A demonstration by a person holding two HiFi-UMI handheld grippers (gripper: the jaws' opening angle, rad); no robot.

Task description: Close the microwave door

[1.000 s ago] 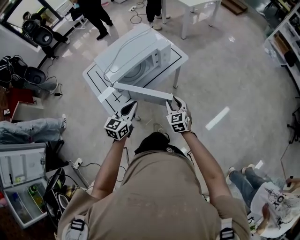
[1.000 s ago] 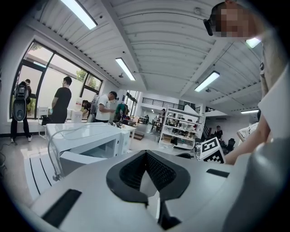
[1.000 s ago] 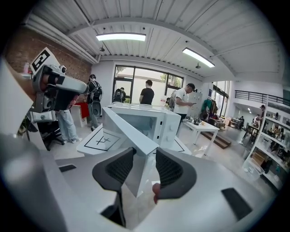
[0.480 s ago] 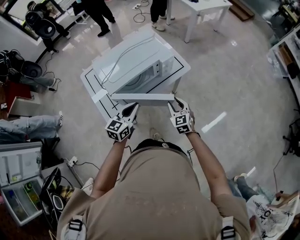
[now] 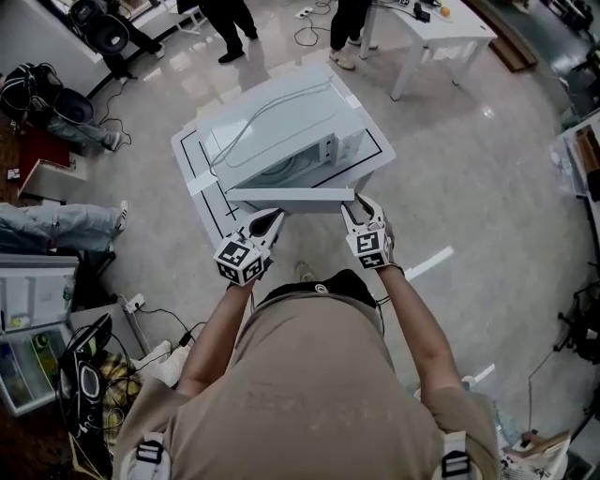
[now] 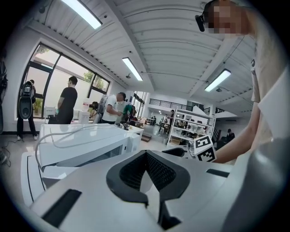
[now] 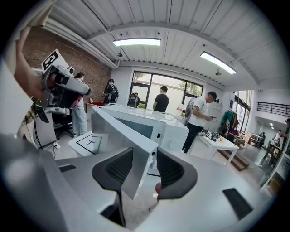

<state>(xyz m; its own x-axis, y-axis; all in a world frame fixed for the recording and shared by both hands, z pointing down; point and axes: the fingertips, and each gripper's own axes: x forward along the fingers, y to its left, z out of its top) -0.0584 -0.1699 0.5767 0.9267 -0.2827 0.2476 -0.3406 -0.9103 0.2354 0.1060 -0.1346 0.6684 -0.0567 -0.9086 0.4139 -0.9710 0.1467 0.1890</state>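
Observation:
A white microwave (image 5: 281, 127) stands on a small white table (image 5: 202, 173) with its door (image 5: 291, 196) swung out toward me, hinged at the left. My right gripper (image 5: 359, 204) is shut on the door's free right edge; in the right gripper view that edge (image 7: 136, 154) sits between the dark pads (image 7: 113, 170) of the right gripper (image 7: 138, 171). My left gripper (image 5: 272, 221) is shut and holds nothing, just in front of the door's left half. The left gripper view shows the left gripper (image 6: 146, 179) with jaws together and the microwave (image 6: 77, 145) to the left.
Several people stand beyond the microwave table. A second white table (image 5: 441, 23) is at the far right, and an open small fridge (image 5: 28, 347) is on the floor at the left. A seated person's legs (image 5: 56, 225) and cables lie to the left.
The door has swung nearer to the oven's front with my right gripper on its edge. Both grippers have moved forward toward the microwave.

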